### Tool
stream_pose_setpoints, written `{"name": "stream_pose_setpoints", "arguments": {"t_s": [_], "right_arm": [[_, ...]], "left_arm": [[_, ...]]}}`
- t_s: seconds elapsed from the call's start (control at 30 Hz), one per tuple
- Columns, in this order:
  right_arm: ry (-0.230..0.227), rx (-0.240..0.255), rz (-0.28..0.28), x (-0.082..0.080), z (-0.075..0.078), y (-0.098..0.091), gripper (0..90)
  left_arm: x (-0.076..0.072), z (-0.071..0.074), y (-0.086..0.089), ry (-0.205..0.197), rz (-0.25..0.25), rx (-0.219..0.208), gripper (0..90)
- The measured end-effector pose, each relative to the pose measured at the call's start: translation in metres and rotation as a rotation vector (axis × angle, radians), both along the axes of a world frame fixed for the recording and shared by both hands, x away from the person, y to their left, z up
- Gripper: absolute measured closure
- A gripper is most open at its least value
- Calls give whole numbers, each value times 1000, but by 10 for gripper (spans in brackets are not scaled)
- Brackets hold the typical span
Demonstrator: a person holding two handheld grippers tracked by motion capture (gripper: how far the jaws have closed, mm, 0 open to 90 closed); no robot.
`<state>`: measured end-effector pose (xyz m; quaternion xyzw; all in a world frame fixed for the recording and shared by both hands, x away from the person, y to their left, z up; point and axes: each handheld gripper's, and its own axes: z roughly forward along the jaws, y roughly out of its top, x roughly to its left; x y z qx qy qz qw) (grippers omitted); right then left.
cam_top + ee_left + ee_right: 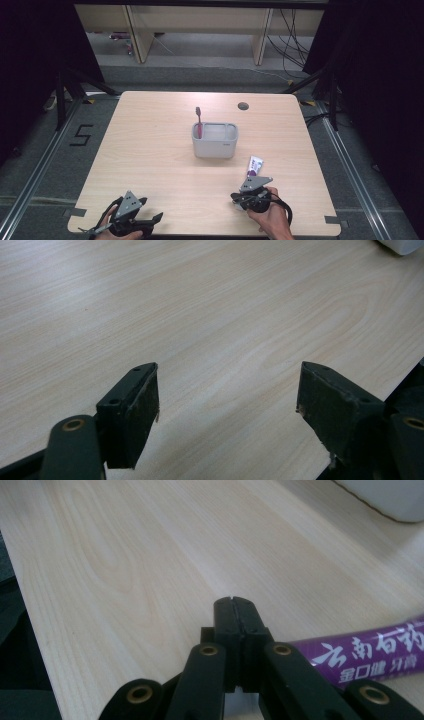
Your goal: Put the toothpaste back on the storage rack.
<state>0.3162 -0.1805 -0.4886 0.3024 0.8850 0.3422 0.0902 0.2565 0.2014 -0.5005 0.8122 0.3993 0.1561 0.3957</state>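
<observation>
Table (150, 165): pale wood top with rounded corners and a round cable hole (243, 106) near the far edge, right of middle. Most of the surface is bare, with wide open room on the left half, along the far edge and across the near middle between the two hands. Grey tub (215, 140): stands upright near the middle of the table, well apart from every edge and from both grippers; it is split into compartments. Toothbrush (198, 121): red handle, stands upright in the tub's left compartment, head poking above the rim; the right compartment looks empty as far as can be seen. Toothpaste tube (255, 165): purple and white, lies flat on the table to the right of and nearer than the tub, just beyond the right gripper; in the right gripper view it (370, 652) lies right beside the jaws, not between them. Right gripper (251, 191): held near the front edge on the right side, jaws clenched together on nothing (234, 611). Left gripper (134, 216): at the front left corner, close to the table's edge, jaws spread wide with bare wood between them (227, 390).
</observation>
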Motion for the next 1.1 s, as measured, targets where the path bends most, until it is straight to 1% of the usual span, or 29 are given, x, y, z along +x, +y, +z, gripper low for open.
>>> {"name": "stream_pose_setpoints", "arguments": {"t_s": [0.03, 0.07, 0.1, 0.13, 0.17, 0.2, 0.23, 0.27, 0.3, 0.33, 0.4, 0.43, 0.5, 0.53, 0.6, 0.63, 0.7, 0.73, 0.77, 0.8, 0.83, 0.87, 0.9, 0.93, 0.97, 1.0, 1.03, 1.07, 1.1], "right_arm": [[-14, 0, 10, 0, 0, -2, 900], [-12, 12, 4, -1, -2, -3, 900], [-10, 6, -19, -2, -2, -5, 900], [-5, 7, -9, -2, -2, -7, 900], [-10, 13, -11, -2, -3, -9, 900], [-6, -7, 3, -2, -2, -11, 900], [-7, 9, -9, -3, -3, -12, 900], [-14, 8, -15, -3, -3, -13, 900], [5, 0, -7, -3, -1, -16, 899], [-8, 5, -13, -3, -3, -17, 898], [-8, 9, -18, -5, -3, -20, 897], [5, 1, -22, -5, -2, -23, 896], [0, 2, -22, -6, -2, -26, 895], [-1, 13, -33, -6, -3, -27, 895], [19, 8, -56, -8, -3, -30, 894], [32, 3, -44, -8, -2, -32, 893], [12, 18, -52, -9, -4, -35, 893], [-1, 11, -51, -8, -4, -37, 893], [16, 0, -52, -9, -2, -38, 894], [8, 15, -63, -9, -3, -40, 894], [18, 4, -61, -9, -2, -41, 893], [11, 16, -68, -9, -3, -42, 894], [18, 17, -75, -9, -2, -44, 893], [23, 2, -58, -8, -1, -46, 893], [20, 1, -59, -8, -2, -47, 893], [23, 16, -83, -9, -3, -47, 894], [9, 7, -84, -8, -2, -49, 893], [7, -10, -66, -7, -1, -52, 892], [11, 6, -80, -7, -2, -52, 892]], "left_arm": [[0, 0, 0, 5, -4, -2, 244], [0, 0, 0, 1, 1, -5, 245], [0, 0, 0, 1, 1, -1, 245], [0, 0, 0, 2, 1, -1, 245], [0, 0, 0, 2, 1, -2, 245], [0, 0, 0, 2, 1, -1, 245], [0, 0, 0, 2, 1, -1, 245], [0, 0, 0, 2, 1, -1, 245], [0, 0, 0, 2, 0, 0, 246], [0, 0, 0, 2, 1, 0, 246], [0, 0, 0, 2, 1, 0, 246], [0, 0, 0, 3, 1, -1, 246], [0, 0, 0, 3, 1, -4, 246], [0, 0, -1, 3, 1, -4, 247], [0, 0, 0, 4, 0, -3, 247], [0, 0, 0, 7, -3, -2, 247], [0, 0, 0, 7, -5, 2, 247], [0, 0, 0, 7, -5, 2, 248], [0, 0, 0, 8, -4, 2, 248], [0, 0, 0, 6, -4, 1, 248], [0, 0, 0, 6, -3, 1, 248], [0, 0, 0, 7, -4, 1, 248], [0, 0, 0, 6, -1, 1, 248], [0, 0, 0, 8, -5, 2, 248], [0, 0, 0, 7, -5, 7, 249], [0, 0, 0, 8, -5, 3, 249], [0, 0, 0, 7, -5, 2, 249], [0, 0, 0, 6, -5, 1, 249], [0, 0, 0, 7, -6, 1, 251]]}}
